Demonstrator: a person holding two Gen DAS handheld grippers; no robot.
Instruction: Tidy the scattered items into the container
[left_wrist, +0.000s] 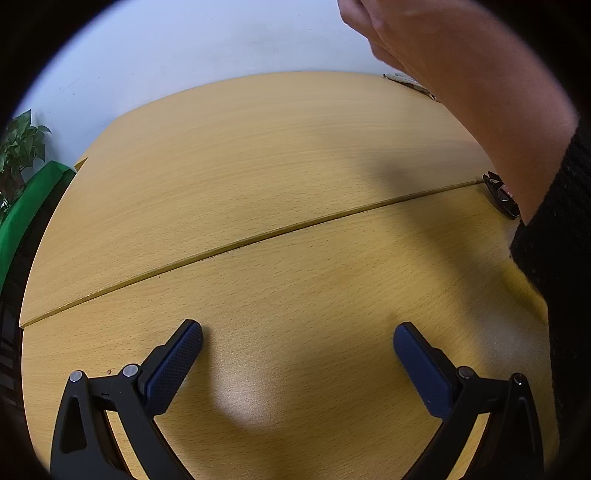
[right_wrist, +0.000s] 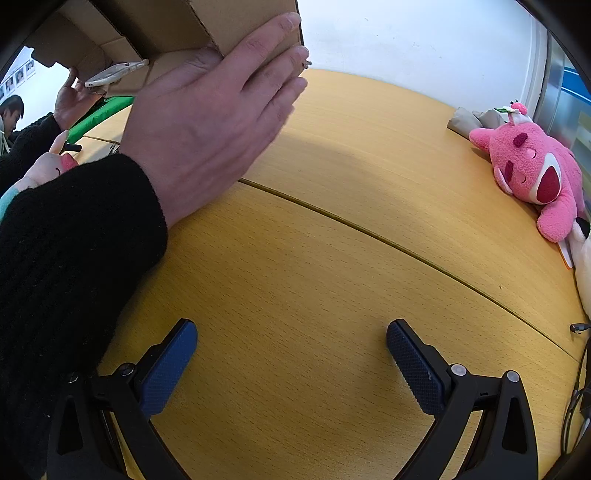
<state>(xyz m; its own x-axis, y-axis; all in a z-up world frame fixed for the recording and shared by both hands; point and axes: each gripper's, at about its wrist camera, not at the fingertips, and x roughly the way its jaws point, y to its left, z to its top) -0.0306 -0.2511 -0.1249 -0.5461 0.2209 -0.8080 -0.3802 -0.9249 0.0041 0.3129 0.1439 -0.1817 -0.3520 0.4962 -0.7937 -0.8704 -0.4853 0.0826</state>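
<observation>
My left gripper (left_wrist: 297, 341) is open and empty, low over the wooden table (left_wrist: 258, 166). My right gripper (right_wrist: 291, 341) is open and empty over the same table (right_wrist: 332, 258). A person's bare hand (right_wrist: 207, 122) holds a cardboard box (right_wrist: 177, 33) in the air at the upper left of the right wrist view; a white phone (right_wrist: 114, 73) shows at the box. A pink plush toy (right_wrist: 532, 173) lies at the right table edge. Another plush (right_wrist: 48, 170) shows partly at the left, behind the sleeve. A small black item (left_wrist: 500, 194) lies at the right of the left wrist view.
The person's forearm (left_wrist: 480, 96) in a black sleeve crosses the right of the left wrist view. A seam (left_wrist: 258, 236) runs across the table. A green object (left_wrist: 33, 206) and a plant (left_wrist: 22, 144) stand beyond the left edge. Cables (right_wrist: 576, 387) hang at the right. Another person (right_wrist: 11, 110) sits far left.
</observation>
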